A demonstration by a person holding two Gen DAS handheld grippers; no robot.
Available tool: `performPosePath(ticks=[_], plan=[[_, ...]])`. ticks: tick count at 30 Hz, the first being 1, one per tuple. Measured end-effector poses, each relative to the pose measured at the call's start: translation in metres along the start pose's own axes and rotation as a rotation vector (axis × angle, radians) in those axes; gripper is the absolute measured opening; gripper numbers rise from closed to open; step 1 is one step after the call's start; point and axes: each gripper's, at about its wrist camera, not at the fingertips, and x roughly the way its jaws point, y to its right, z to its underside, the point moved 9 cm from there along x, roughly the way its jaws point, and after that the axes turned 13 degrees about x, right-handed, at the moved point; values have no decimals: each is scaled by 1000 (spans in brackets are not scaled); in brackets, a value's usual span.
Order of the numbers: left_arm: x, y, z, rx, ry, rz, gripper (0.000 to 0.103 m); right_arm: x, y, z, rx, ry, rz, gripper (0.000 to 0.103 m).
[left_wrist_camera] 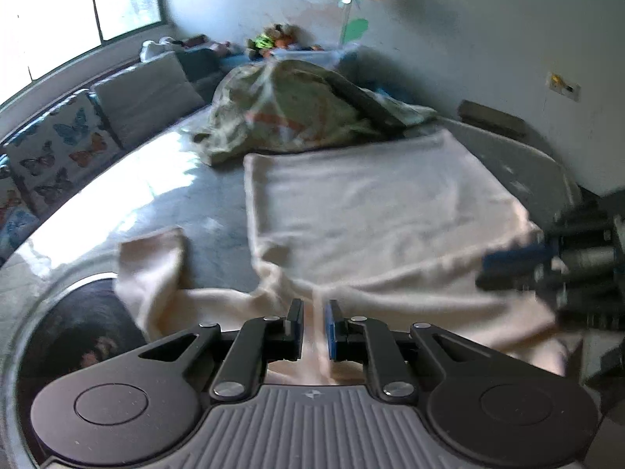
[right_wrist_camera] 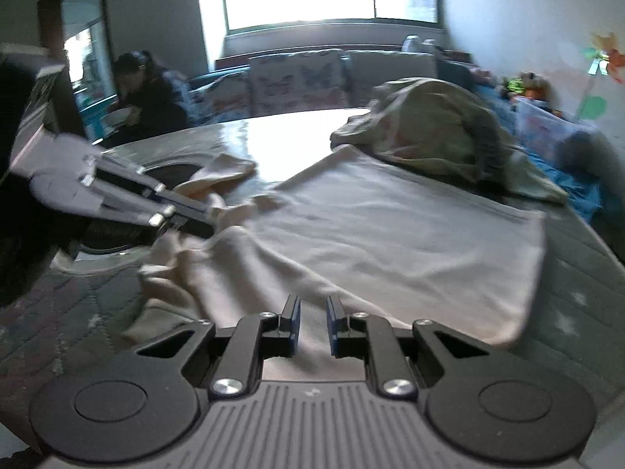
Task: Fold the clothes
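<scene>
Your left gripper (left_wrist_camera: 313, 326) and right gripper (right_wrist_camera: 312, 322) each pinch, nearly closed, the near edge of the cream garment (left_wrist_camera: 375, 211), it seems.

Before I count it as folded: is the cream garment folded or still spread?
Mostly spread: the cream garment lies flat, one sleeve out sideways.

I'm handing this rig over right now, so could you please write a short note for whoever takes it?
Left gripper: shut on the near edge of the cream garment.
Right gripper: shut on the same edge, further along.
The garment lies mostly flat on the table; one sleeve trails off to the left.
A green heap of clothes waits behind.
Done: garment spread out.
Left: fold it, then the heap.
</scene>
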Motion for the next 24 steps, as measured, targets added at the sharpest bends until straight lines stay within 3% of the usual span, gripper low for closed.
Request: performPosePath(ticks=[6,10,20,24], plan=[[16,-44,-6,-40,-28,-149,15,22,-20,10,-58,-44,-27,15],[36,-69,-8,-50,-58,-220,30,18,-19,10,-44,-44,-32,16],[72,-90,3,-68,-127,-243,30,19,-16,11,-15,-45,-38,17],[76,-92,4,-76,-131,-237,29,19,-18,11,-12,-45,-44,22]])
